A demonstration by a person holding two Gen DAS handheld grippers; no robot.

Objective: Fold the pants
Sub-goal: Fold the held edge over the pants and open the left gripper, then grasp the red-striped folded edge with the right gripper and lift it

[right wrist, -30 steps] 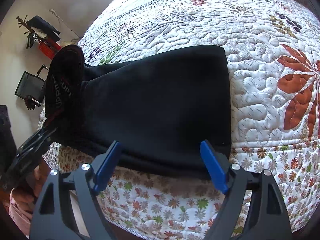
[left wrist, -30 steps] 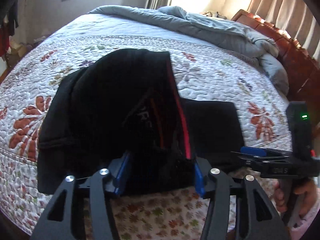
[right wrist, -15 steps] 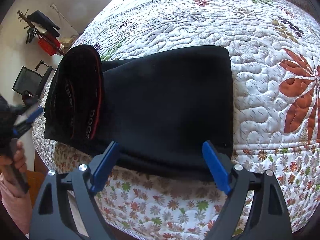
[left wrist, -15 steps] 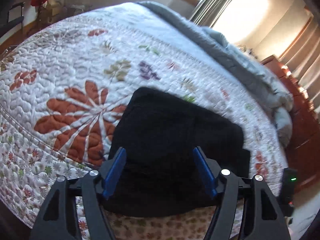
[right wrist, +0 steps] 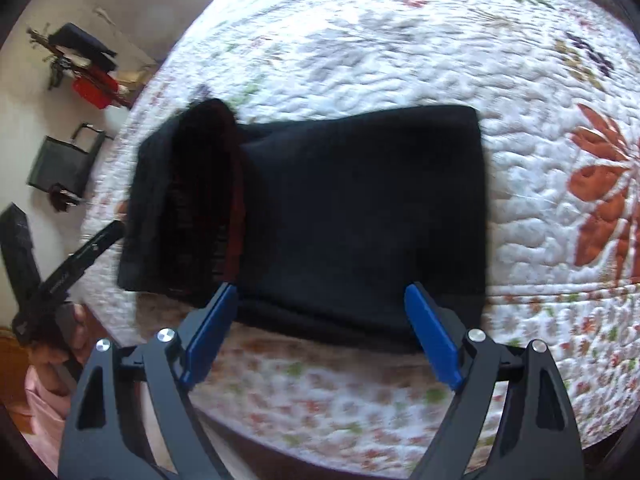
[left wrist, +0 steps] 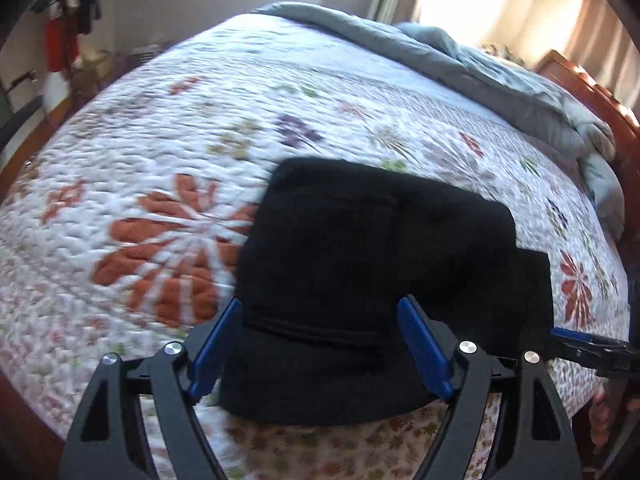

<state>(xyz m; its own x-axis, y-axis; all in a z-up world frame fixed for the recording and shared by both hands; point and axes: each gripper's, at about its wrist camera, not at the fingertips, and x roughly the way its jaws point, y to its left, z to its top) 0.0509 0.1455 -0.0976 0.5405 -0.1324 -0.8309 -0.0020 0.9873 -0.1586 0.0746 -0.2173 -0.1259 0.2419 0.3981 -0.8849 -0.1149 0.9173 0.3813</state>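
Observation:
The black pants point(left wrist: 376, 264) lie folded into a thick bundle on the floral quilt point(left wrist: 168, 152) near the bed's front edge. In the right wrist view the pants point(right wrist: 352, 208) show a red-trimmed waistband end point(right wrist: 212, 200) folded over at the left. My left gripper point(left wrist: 320, 340) is open and empty, its blue fingers on either side of the bundle's near edge. My right gripper point(right wrist: 320, 328) is open and empty, just in front of the bundle's near edge. Each gripper shows in the other's view: the right gripper at the left view's right edge point(left wrist: 592, 352), the left gripper at the right view's left side point(right wrist: 76, 264).
A grey duvet point(left wrist: 500, 80) is bunched at the far side of the bed beside a wooden headboard point(left wrist: 600, 96). The quilt point(right wrist: 440, 52) spreads wide around the pants. Bags and clothes point(right wrist: 76, 64) stand by the wall to the left of the bed.
My left gripper has let go of the waistband end, which now lies folded over the bundle, and has drawn back open. My right gripper has stayed open and shifted slightly.

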